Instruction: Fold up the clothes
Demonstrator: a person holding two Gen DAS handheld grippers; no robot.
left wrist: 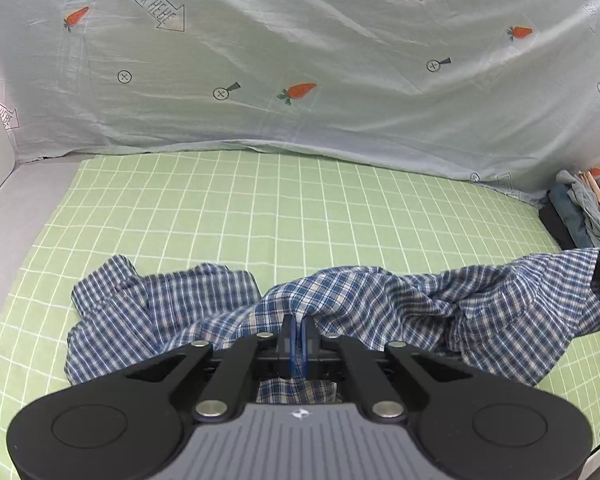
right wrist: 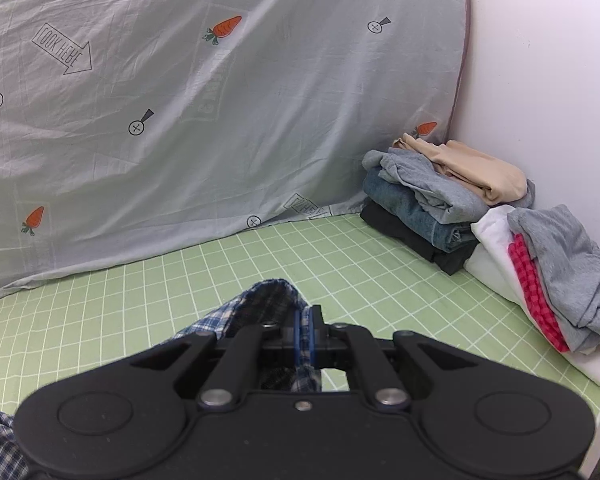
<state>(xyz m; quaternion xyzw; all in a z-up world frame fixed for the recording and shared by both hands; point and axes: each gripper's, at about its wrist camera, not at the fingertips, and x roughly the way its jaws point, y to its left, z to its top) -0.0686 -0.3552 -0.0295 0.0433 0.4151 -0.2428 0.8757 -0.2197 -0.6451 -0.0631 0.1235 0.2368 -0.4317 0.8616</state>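
Green checked bedding [left wrist: 260, 208] lies under a blue plaid shirt [left wrist: 380, 304]; the left gripper [left wrist: 299, 334] and right gripper [right wrist: 305, 326] each pinch its fabric, jaws clenched tight.

Crumpled blue plaid shirt [left wrist: 380, 300] lies rumpled, partly lifted off the bed.

You've got a soft woven plaid shirt [left wrist: 380, 300] on a matt cotton bed sheet [left wrist: 260, 208], pinched by matt black plastic grippers [left wrist: 299, 336] with shiny metal rivets [left wrist: 210, 407].
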